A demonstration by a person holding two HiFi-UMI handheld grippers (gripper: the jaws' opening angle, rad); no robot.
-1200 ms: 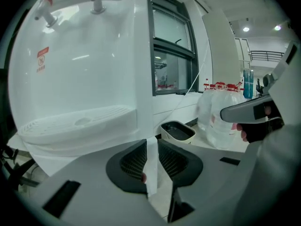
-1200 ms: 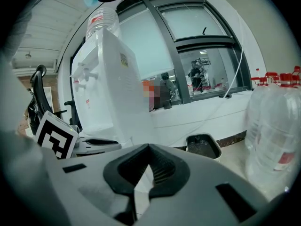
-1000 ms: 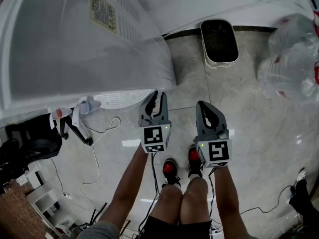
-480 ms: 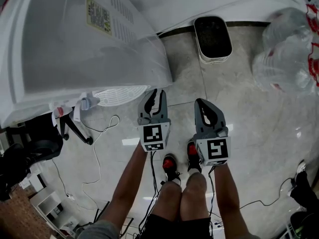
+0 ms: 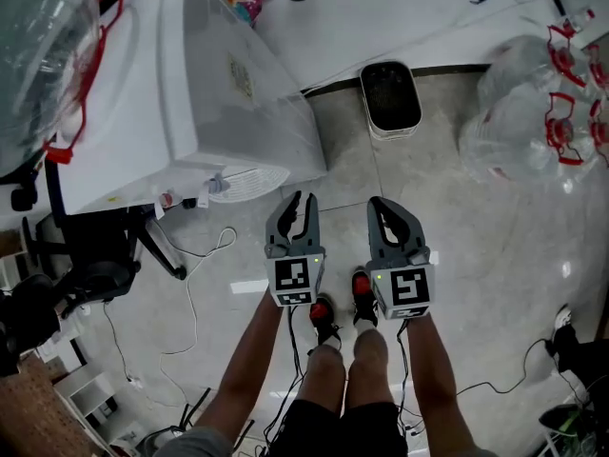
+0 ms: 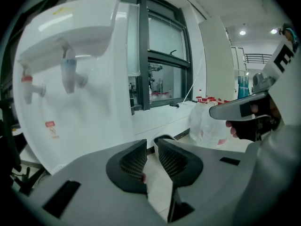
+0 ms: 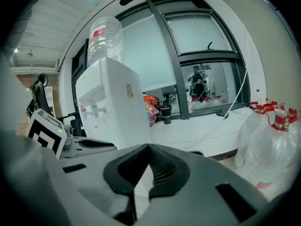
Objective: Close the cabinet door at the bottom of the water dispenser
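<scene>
The white water dispenser [image 5: 181,93] stands at the upper left, a clear bottle [image 5: 43,46] on top. In the left gripper view its front [image 6: 80,102] fills the left side, with a red tap [image 6: 29,86] and a blue tap [image 6: 70,74]; below them is a plain white panel, and I cannot make out a door edge. My left gripper [image 5: 302,203] hangs in front of the dispenser's corner, jaws a narrow gap apart with nothing between them [image 6: 152,149]. My right gripper [image 5: 383,208] is beside it, its jaws meeting at the tips [image 7: 149,149], empty. Neither touches the dispenser.
A small white bin [image 5: 390,98] stands against the back wall. Large clear water bottles with red handles [image 5: 533,112] lie at the right. A black chair [image 5: 86,265] and loose cables [image 5: 190,293] are at the left. The person's shoes [image 5: 324,317] are below the grippers.
Both grippers have risen, side by side. The head view has lifted and pulled back, so the dispenser looks smaller and its bottle has come into view.
</scene>
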